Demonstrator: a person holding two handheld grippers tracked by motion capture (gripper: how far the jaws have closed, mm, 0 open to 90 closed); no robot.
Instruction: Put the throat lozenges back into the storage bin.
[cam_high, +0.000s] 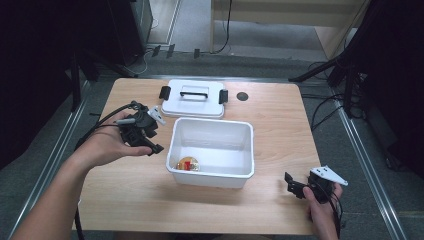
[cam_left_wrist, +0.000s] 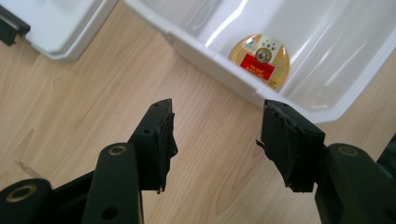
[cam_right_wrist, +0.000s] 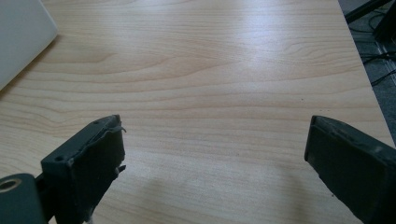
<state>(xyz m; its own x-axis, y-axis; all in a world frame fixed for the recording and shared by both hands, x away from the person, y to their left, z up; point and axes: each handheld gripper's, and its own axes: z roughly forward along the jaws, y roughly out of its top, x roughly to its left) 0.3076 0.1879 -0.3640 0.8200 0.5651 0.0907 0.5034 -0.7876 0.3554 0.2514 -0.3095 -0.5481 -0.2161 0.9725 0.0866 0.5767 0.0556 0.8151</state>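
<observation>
High view: round gold tin (cam_high: 188, 163) is seen deposited in white plastic bin (cam_high: 240, 176); left gripper (cam_high: 150, 142) released, empty; lidding judged next.

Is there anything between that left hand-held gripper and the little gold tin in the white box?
Yes: the white box's own wall. The left hand-held gripper sits outside the box over bare table, jaws apart and empty, while the gold tin lies on the box floor just beyond the rim. Over the rim, the way looks clear.
</observation>
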